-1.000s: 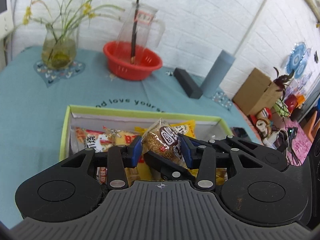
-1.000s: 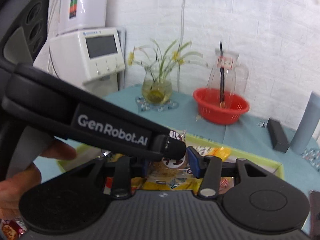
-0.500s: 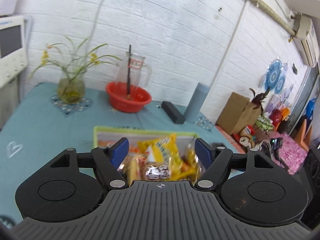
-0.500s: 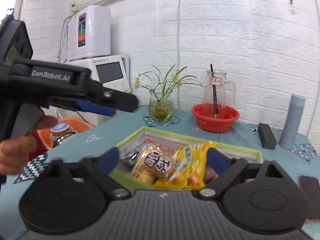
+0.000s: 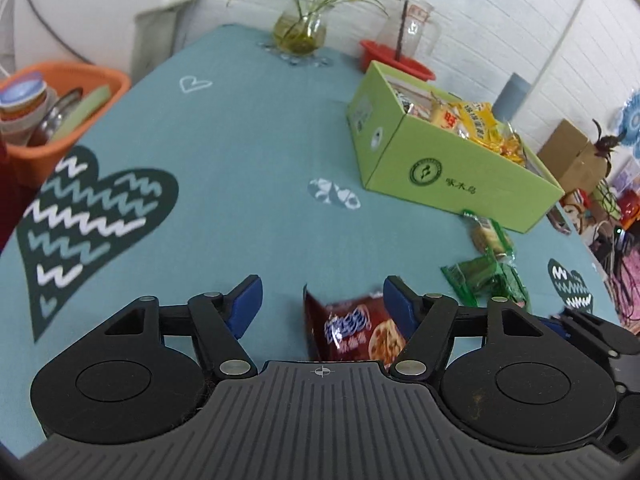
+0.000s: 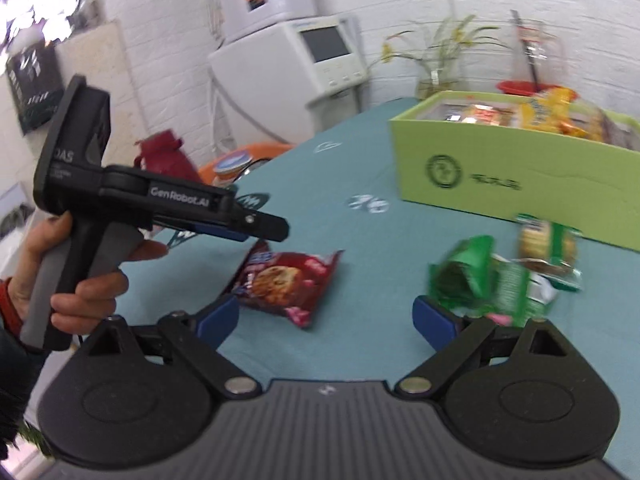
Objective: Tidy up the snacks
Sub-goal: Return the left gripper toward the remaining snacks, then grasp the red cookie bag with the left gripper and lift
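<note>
Left claw (image 5: 322,300) hangs low over the teal table (image 5: 248,152), jaws apart and closing, gripping nothing. The red cookie packet (image 5: 356,330) lies flat on the cloth under and between its blue pads, toward the right-hand one; contact cannot be told. Right claw (image 6: 326,316) spread wide, empty, bare cloth between its jaws. Just beyond its right pad: 2 green packets (image 6: 486,280), one (image 6: 548,250) touching or nearly touching the green box (image 6: 520,176). The box stands on the table, filled with yellow and orange snack bags (image 5: 468,120). A hand (image 6: 76,264) grips the left claw's handle. Orange basket (image 5: 60,148) at the table's far left edge.
</note>
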The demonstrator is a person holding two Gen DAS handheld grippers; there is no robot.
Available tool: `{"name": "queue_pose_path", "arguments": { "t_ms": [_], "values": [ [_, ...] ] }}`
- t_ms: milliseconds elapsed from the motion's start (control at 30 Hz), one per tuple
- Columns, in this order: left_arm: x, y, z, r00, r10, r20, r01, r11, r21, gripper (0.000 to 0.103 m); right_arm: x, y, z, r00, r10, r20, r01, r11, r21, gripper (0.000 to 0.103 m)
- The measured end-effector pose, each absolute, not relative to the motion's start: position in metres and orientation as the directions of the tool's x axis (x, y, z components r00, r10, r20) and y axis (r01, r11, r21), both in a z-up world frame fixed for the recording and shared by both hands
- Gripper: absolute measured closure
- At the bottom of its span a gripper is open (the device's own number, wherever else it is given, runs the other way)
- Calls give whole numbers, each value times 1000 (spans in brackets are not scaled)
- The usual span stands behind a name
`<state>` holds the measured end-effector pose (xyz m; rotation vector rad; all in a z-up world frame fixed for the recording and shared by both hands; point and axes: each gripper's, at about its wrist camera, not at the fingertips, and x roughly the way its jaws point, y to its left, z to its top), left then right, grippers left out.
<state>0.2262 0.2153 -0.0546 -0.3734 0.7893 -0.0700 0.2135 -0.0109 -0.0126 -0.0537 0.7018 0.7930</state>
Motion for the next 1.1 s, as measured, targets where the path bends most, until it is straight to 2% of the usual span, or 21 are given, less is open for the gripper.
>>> {"name": "queue_pose_path", "arguments": {
  "t_ms": [233,533,700,800,833,900,1000,1100],
  "values": [
    [223,215,-70,661,-311,-683,-40,894,-445,65,221,38,-33,401,631,-664,-732,656,182,10],
    [211,166,-69,598,-443,-668,82,863,-499,63,203,-4,-26,494,561,-664,-673,731,117,10],
    [196,117,-68,555,-505,-661,142,840,-523,62,186,-51,-20,560,524,-641,-592,795,133,10],
    [186,100,-62,541,-503,-675,158,848,-505,54,171,-74,-19,578,525,-624,-566,809,157,10],
    [183,98,-58,548,-478,-686,156,865,-478,56,165,-79,-19,590,516,-621,-553,819,155,10],
    [177,97,-50,580,-402,-708,150,907,-393,53,154,-89,-17,612,509,-606,-540,828,149,10],
    [180,100,-39,631,-335,-699,146,937,-317,53,149,-100,-19,580,547,-604,-530,816,230,10],
    [200,94,-34,639,-378,-670,206,923,-325,50,154,-98,-22,542,592,-596,-524,793,311,10]
  ]
}}
